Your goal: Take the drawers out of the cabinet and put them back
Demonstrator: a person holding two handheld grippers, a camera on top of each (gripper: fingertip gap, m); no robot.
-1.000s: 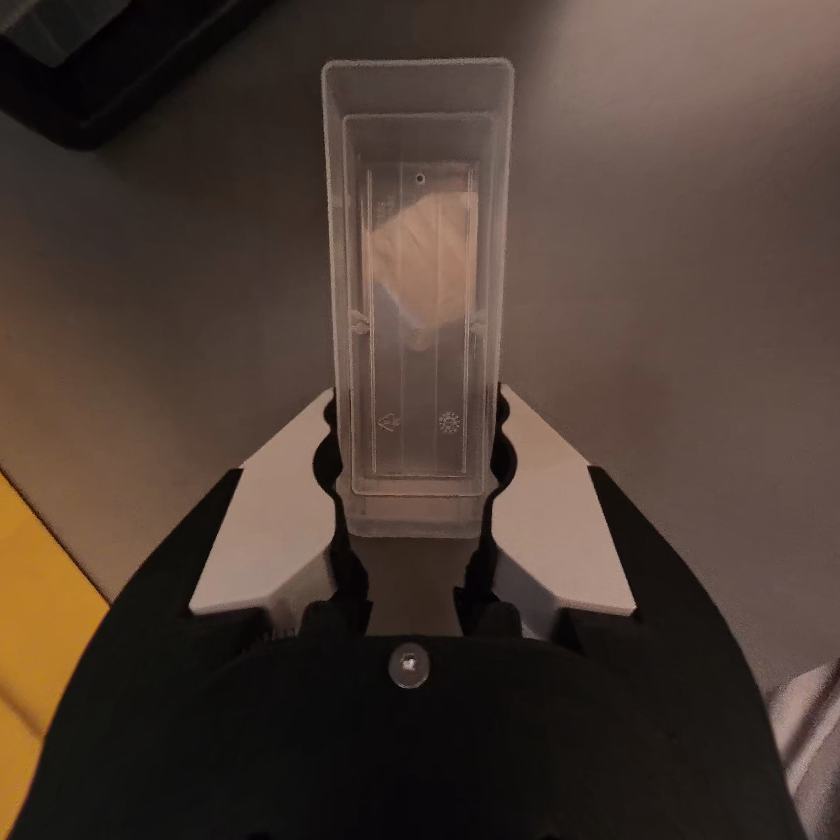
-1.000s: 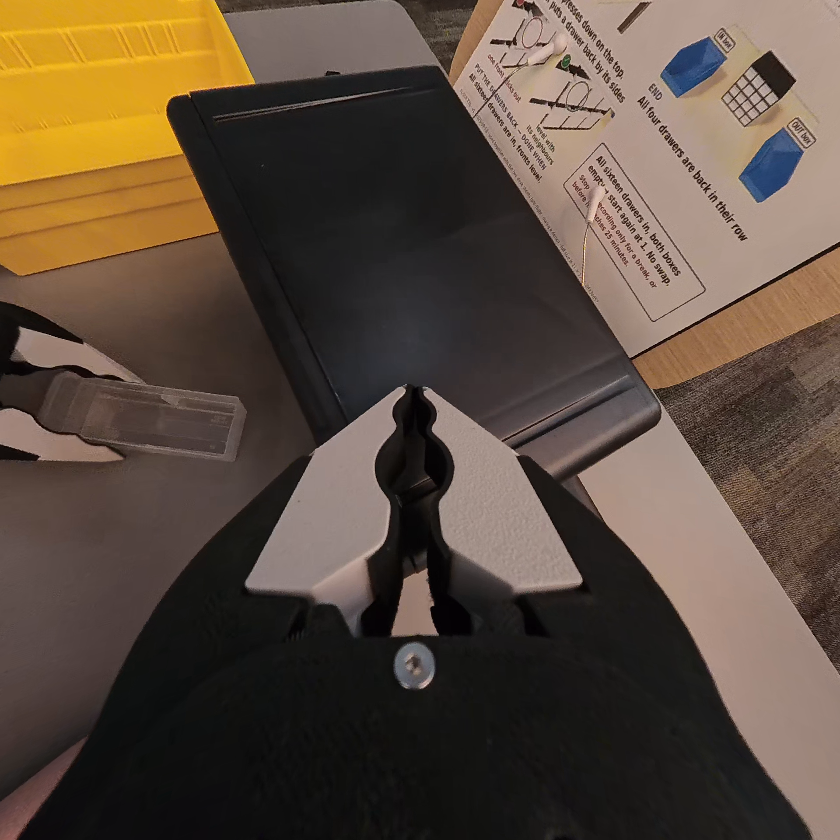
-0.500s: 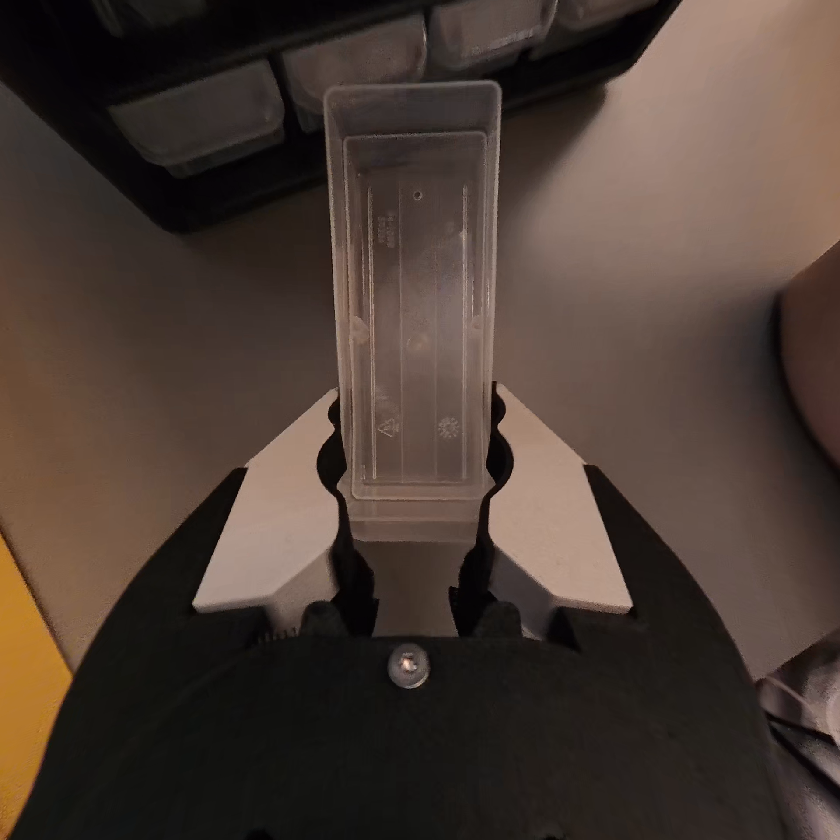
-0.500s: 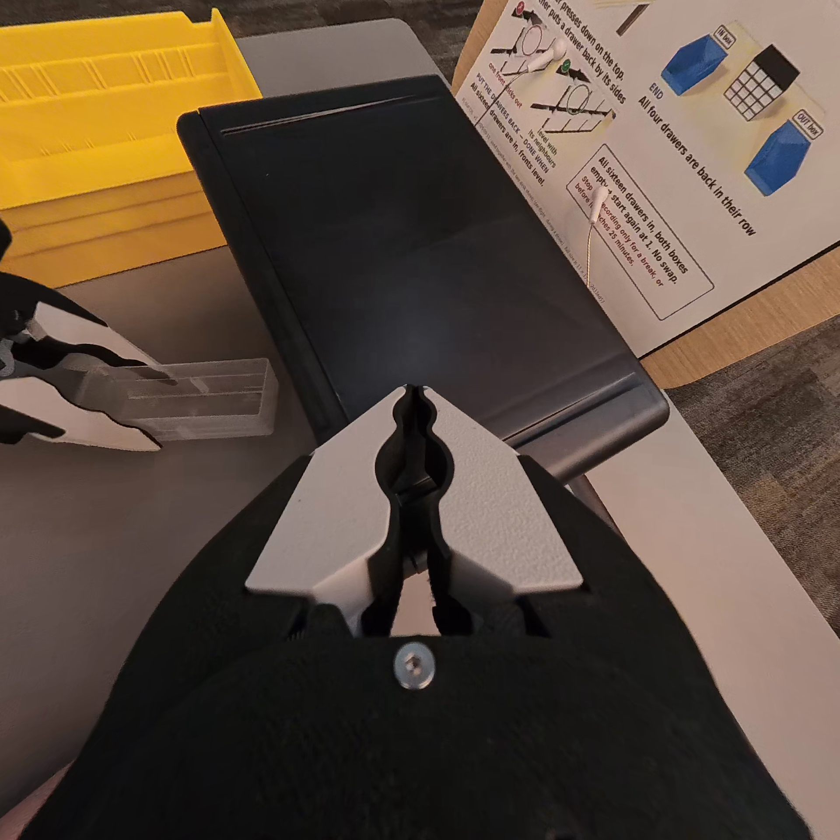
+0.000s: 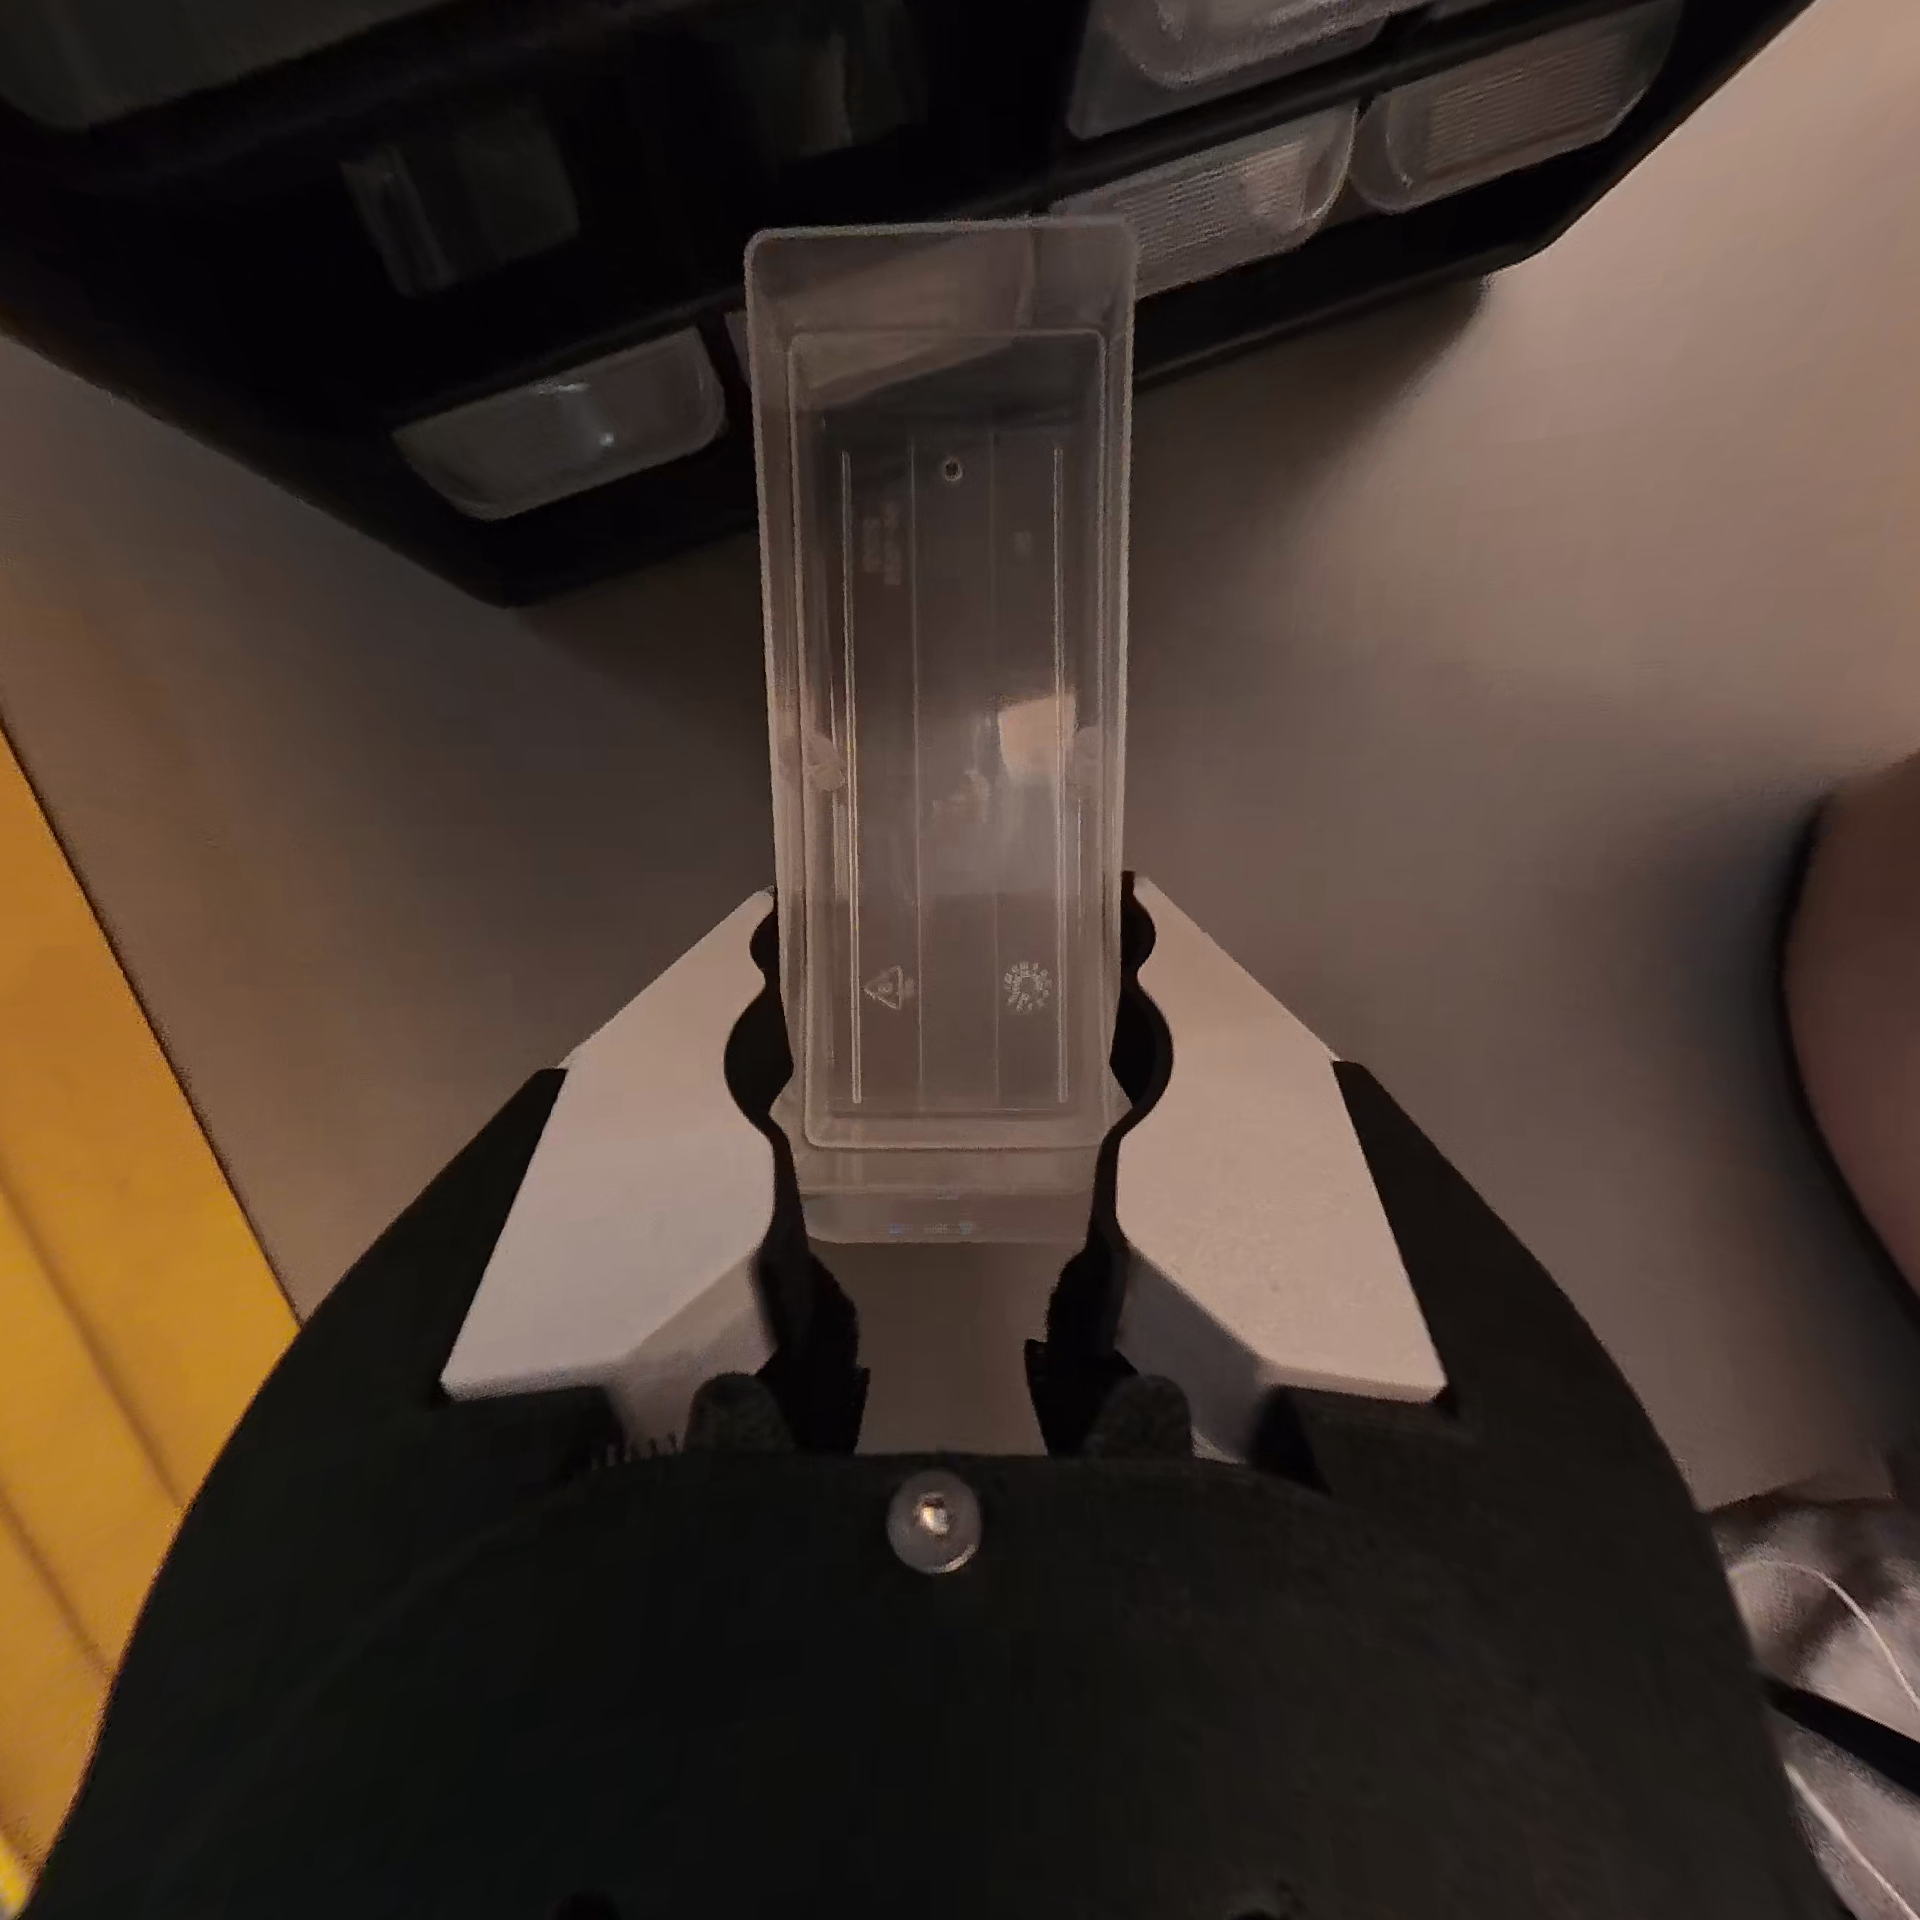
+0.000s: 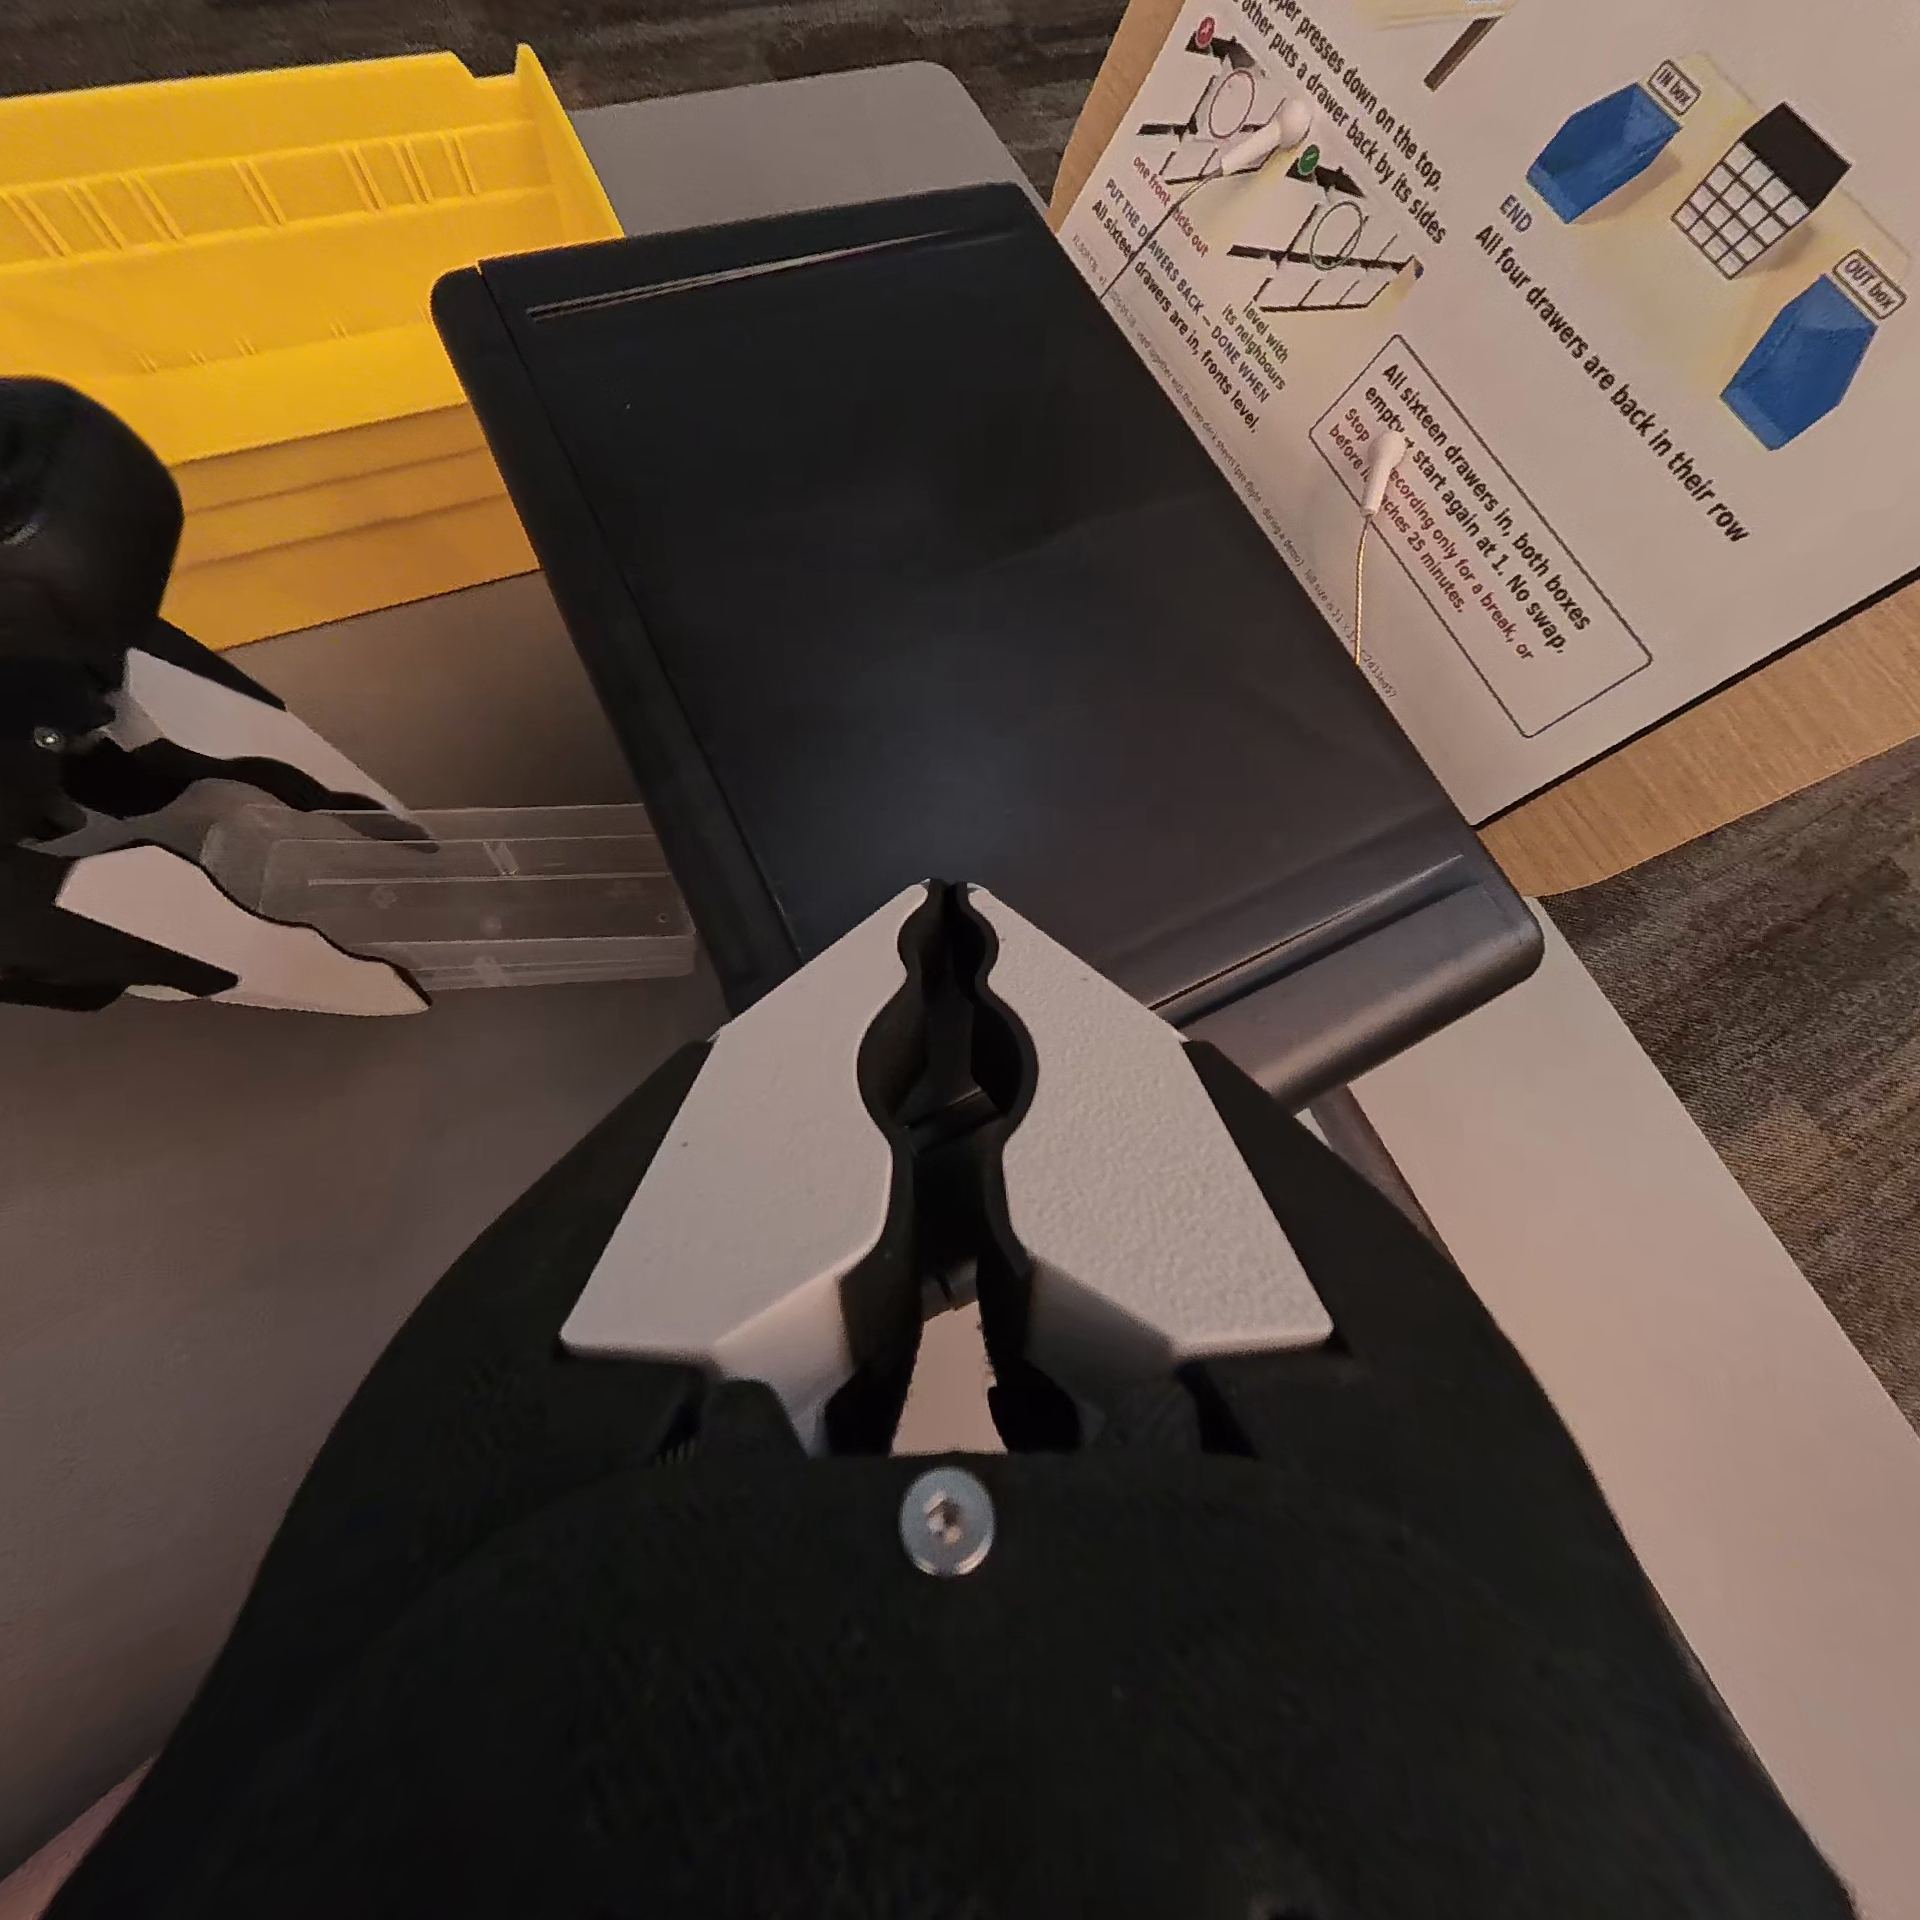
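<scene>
My left gripper (image 5: 943,904) is shut on a clear plastic drawer (image 5: 940,644) by its sides, the drawer's far end pointing at the front of the black cabinet (image 5: 582,239). The cabinet front shows clear drawers seated in it (image 5: 566,426) and a dark slot above them. In the right wrist view the same drawer (image 6: 488,894) reaches close to the cabinet's front edge, held above the table by the left gripper (image 6: 416,920). My right gripper (image 6: 943,888) is shut and empty, its tip over the near edge of the cabinet's top (image 6: 987,582).
A yellow bin (image 6: 260,301) stands behind the left gripper and shows at the left edge of the left wrist view (image 5: 83,1195). A printed instruction sheet (image 6: 1507,312) lies on a wooden board to the right. The grey table (image 6: 260,1247) ends at the right, carpet beyond. The grippers' ends are close to 25 cm from one another.
My left gripper has carried the clear drawer toward the cabinet front, which now fills the top of its view. My right gripper has stayed shut over the cabinet top.
</scene>
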